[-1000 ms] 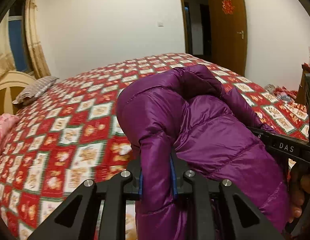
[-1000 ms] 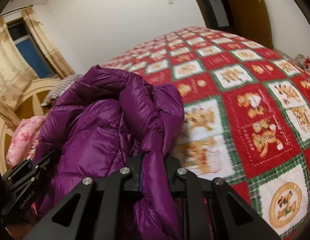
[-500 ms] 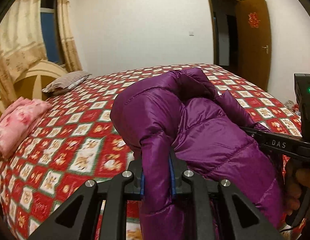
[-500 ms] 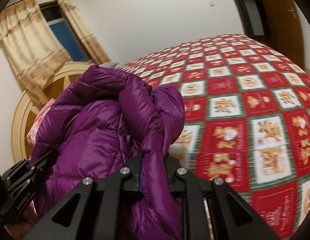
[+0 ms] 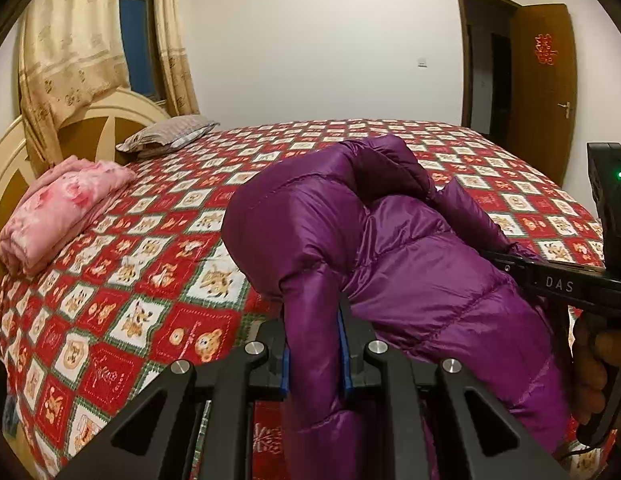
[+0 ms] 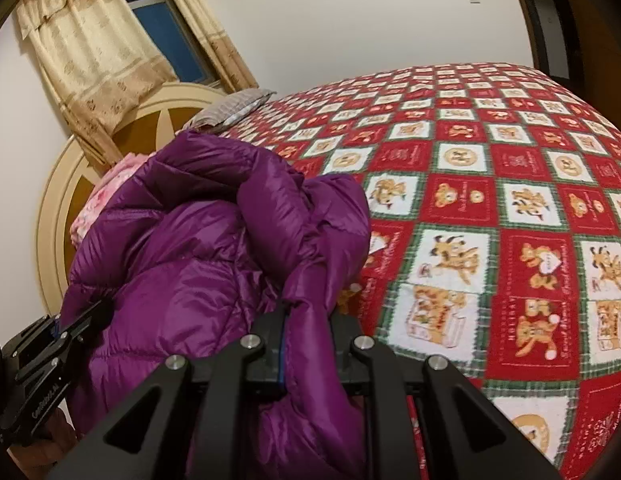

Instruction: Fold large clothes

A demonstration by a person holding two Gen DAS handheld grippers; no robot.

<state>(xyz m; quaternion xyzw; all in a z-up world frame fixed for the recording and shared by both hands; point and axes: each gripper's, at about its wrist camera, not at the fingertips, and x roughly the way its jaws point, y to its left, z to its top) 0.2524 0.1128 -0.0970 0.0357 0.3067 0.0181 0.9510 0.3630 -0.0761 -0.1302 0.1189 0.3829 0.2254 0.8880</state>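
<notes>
Room: you stand at a bed (image 5: 150, 280) spread with a red, white and green cartoon-print quilt; curtains (image 5: 70, 40) and a rounded headboard (image 6: 70, 208) lie behind it, and a brown door (image 5: 546, 92) stands open at the far right.
Other things on the bed: a folded pink blanket (image 5: 62, 208) and a striped pillow (image 5: 166, 136) sit near the headboard, well apart from your work.
Garment: the purple down jacket (image 5: 410, 260) hangs in the air between your two hands, bunched and rounded, its hood uppermost. I cannot tell whether its lower part touches the quilt.
Left gripper (image 5: 314, 352): clamped on a fold of the jacket, the blue pads pressing the fabric from both sides.
Right gripper (image 6: 306, 344): likewise pinched on a seamed edge of the jacket. In the left view you see its black body and your right hand (image 5: 590, 368) on the handle.
Step in hand: by my reading, you are carrying the jacket over the bed to lay it out flat.
How to do it well: draw your hands apart so the puffed body goes taut, and keep both at one height. Lower the hem first onto the open quilt, away from the blanket.
Risk: slick shell fabric may slide through the pads, so don't jerk.
</notes>
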